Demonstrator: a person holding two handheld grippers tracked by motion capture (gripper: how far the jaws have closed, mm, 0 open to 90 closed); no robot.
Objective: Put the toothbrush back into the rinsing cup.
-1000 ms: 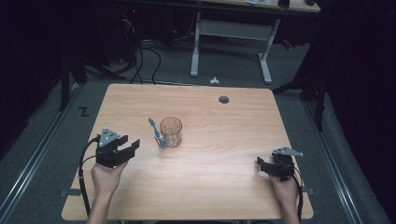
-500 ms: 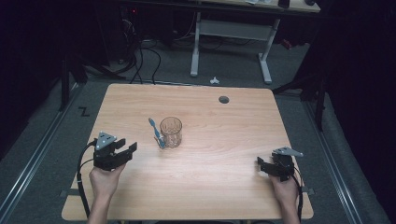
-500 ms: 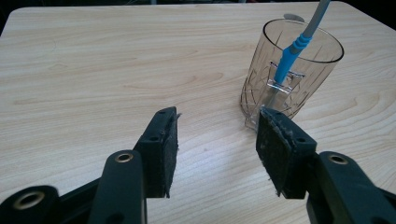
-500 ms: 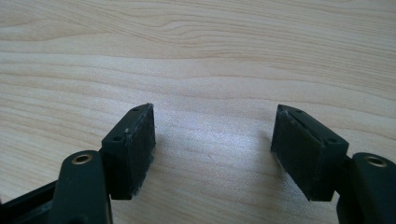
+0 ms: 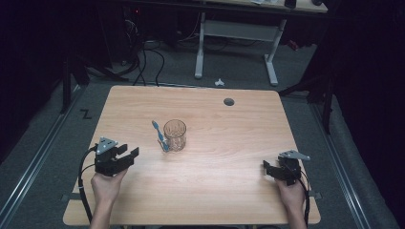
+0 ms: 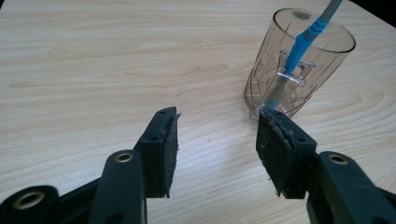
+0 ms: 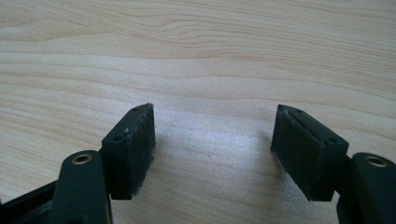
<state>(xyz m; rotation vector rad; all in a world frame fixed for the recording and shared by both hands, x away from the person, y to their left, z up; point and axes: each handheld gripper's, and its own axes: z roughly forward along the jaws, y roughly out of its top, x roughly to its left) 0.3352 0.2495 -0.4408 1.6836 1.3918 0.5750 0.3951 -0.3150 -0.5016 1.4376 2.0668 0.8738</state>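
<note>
Blue toothbrush (image 6: pixel 303 39) — seen through the glass (image 6: pixel 299 70) between left gripper (image 6: pixel 217 140) jaws.

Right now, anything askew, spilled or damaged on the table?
Nothing spilled or broken. One oddity: the toothbrush is not inside the clear cup; it leans against the cup's outer wall, its lower end on the table. The cup stands upright and looks empty. Both the left gripper and the right gripper are open, holding nothing.

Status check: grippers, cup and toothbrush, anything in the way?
Left gripper open, empty, short of clear cup. Right gripper open, idle. Blue toothbrush leans on cup. Path clear.
</note>
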